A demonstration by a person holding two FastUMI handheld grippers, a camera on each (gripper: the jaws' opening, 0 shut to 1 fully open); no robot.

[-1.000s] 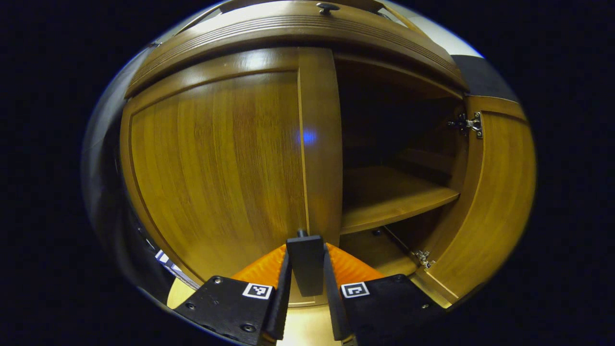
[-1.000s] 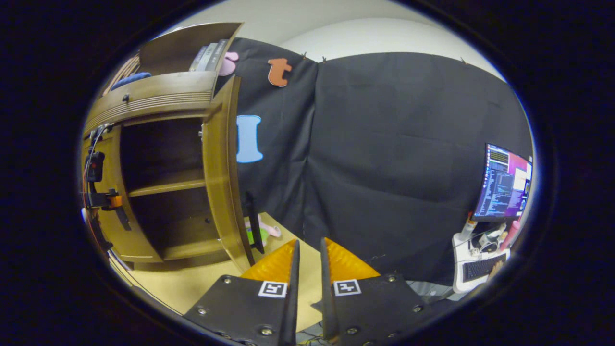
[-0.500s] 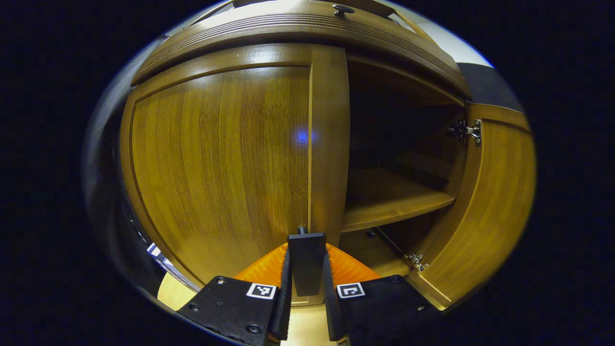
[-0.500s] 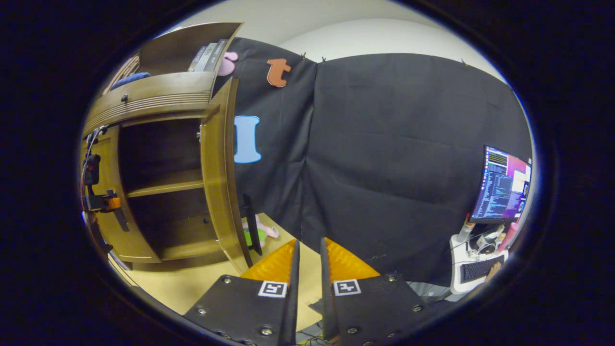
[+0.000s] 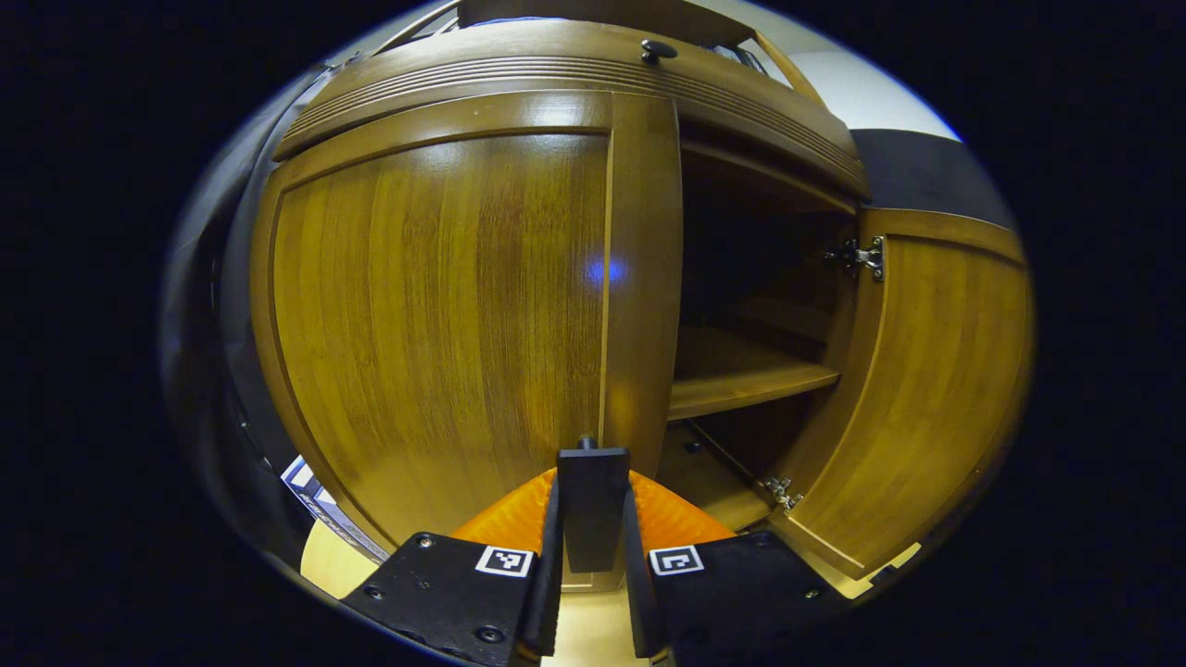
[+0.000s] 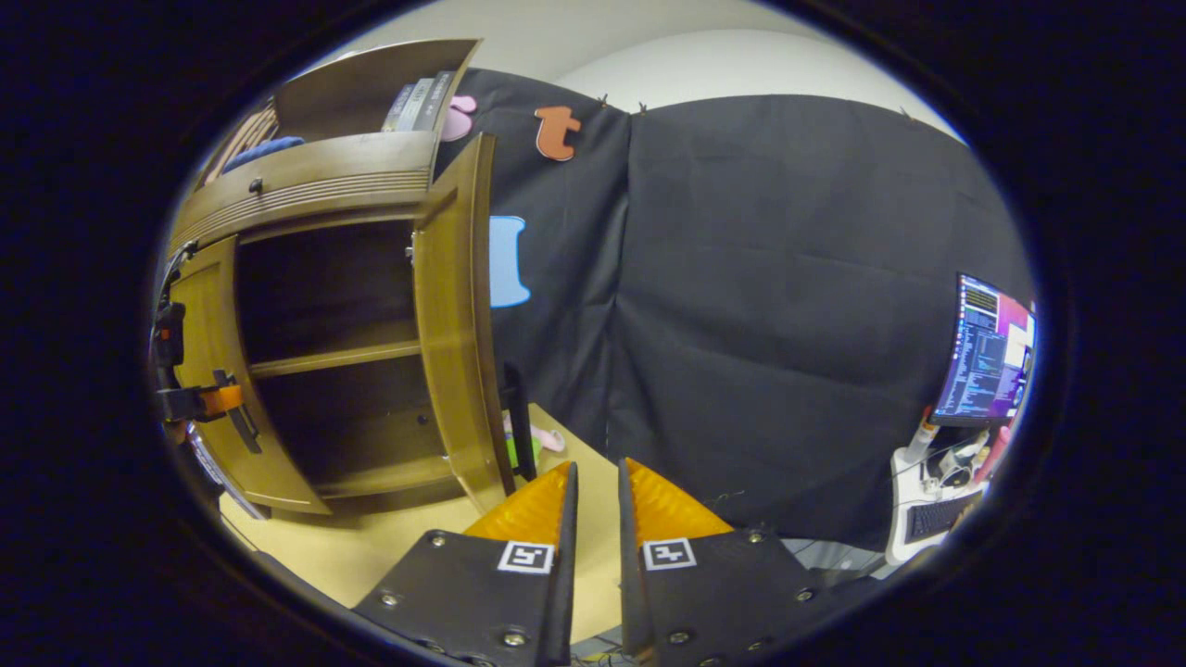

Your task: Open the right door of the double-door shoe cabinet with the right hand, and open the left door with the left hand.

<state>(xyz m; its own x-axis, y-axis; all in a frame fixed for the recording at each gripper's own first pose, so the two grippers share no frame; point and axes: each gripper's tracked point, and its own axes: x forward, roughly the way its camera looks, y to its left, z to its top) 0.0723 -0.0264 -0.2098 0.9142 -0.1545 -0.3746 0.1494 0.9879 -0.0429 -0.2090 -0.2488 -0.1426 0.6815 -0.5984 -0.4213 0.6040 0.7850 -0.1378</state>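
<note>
In the left gripper view the left tongs [image 5: 593, 519] are seen closed on the dark handle [image 5: 593, 505] of the left door [image 5: 435, 306], both fingers pressing its sides; the handle sits low on the door near its free edge, beside the opening. The right door [image 5: 927, 389] is seen swung well out on its hinges [image 5: 862, 257], so the shelf [image 5: 741, 375] inside the shoe cabinet [image 5: 574, 65] is laid bare. In the right gripper view the right tongs [image 6: 595, 519] are held well apart from the cabinet, above the table [image 6: 371, 547], nearly closed with a thin gap between the fingers and nothing held. The left door is judged only slightly ajar, its half of the task unfinished. The door is taken to be a stiff, fairly heavy wooden panel turning on a fixed hinge line, so the handle is the proper hold. The handle looks smooth and narrow, so slipping is a risk.
</note>
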